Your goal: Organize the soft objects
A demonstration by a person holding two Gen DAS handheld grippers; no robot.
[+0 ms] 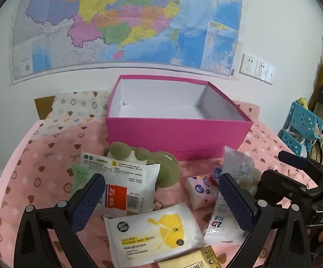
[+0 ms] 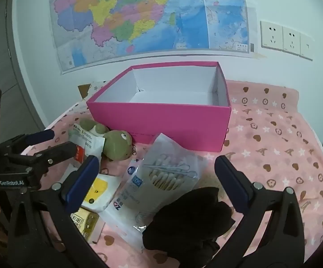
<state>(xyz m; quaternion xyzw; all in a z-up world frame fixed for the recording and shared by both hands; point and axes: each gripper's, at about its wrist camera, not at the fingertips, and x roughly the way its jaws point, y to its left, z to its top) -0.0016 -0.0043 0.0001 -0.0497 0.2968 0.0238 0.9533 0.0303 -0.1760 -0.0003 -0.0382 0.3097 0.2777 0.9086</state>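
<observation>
An open pink box [image 1: 174, 134] with a white, bare inside stands on the pink patterned cloth; it also shows in the right wrist view [image 2: 159, 120]. In front of it lie a green plush toy [image 1: 159, 158] [image 2: 116, 145], a white pack with a red label [image 1: 125, 183], a yellow-and-white wet wipes pack [image 1: 157, 234] [image 2: 99, 192], a small tissue pack [image 1: 201, 189], a clear bag of cotton swabs [image 2: 161, 183] [image 1: 239, 167] and a black soft item [image 2: 190, 221]. My left gripper [image 1: 161, 198] is open above the wipes. My right gripper [image 2: 157, 178] is open above the swab bag and black item.
A pink cloth [image 2: 273, 138] with hearts and stars covers the surface. A map [image 1: 125, 22] hangs on the wall behind. Wall sockets [image 2: 284, 40] are at the right. Blue perforated baskets [image 1: 302, 125] stand off the right edge. A yellowish packet [image 2: 85, 223] lies near the front.
</observation>
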